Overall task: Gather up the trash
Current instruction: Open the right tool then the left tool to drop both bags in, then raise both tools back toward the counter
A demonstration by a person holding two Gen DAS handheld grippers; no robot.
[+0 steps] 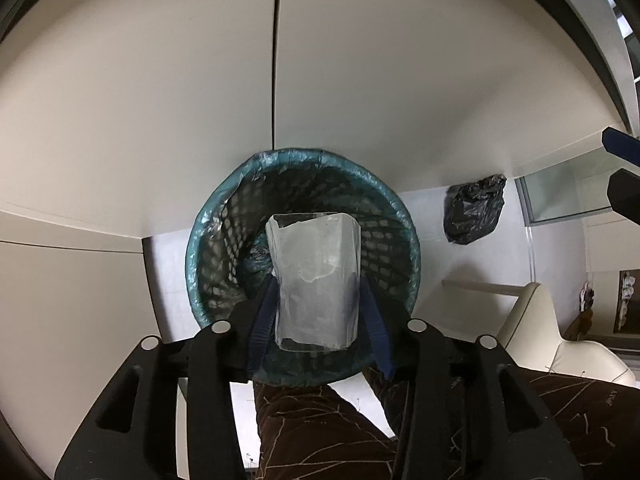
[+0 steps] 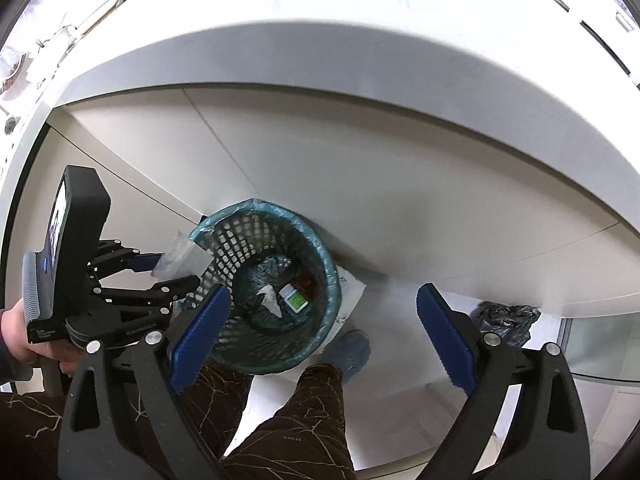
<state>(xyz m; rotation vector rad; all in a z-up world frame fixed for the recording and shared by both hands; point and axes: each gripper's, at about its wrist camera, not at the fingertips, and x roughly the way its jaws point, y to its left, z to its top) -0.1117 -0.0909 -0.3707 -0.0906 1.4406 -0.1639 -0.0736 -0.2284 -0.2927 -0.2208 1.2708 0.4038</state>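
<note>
My left gripper (image 1: pixel 318 292) is shut on a clear plastic cup (image 1: pixel 316 276) and holds it right above the open mouth of a mesh trash bin (image 1: pixel 212 248) lined with a teal bag. In the right wrist view the left gripper (image 2: pixel 168 268) holds the cup (image 2: pixel 176 256) at the bin's left rim. The bin (image 2: pixel 320 248) holds a small green-and-white carton (image 2: pixel 295 300), white paper and dark bits. My right gripper (image 2: pixel 324 328) is open and empty, above the bin's near side.
The bin stands on a pale floor against white cabinet fronts (image 1: pixel 160 100) under a white counter (image 2: pixel 360 56) cluttered on top. A crumpled black bag (image 1: pixel 472 210) lies on the floor to the right. The person's brown-trousered legs (image 2: pixel 296 420) and a blue slipper (image 2: pixel 352 350) are near the bin. A cream chair (image 1: pixel 540 332) stands to the right.
</note>
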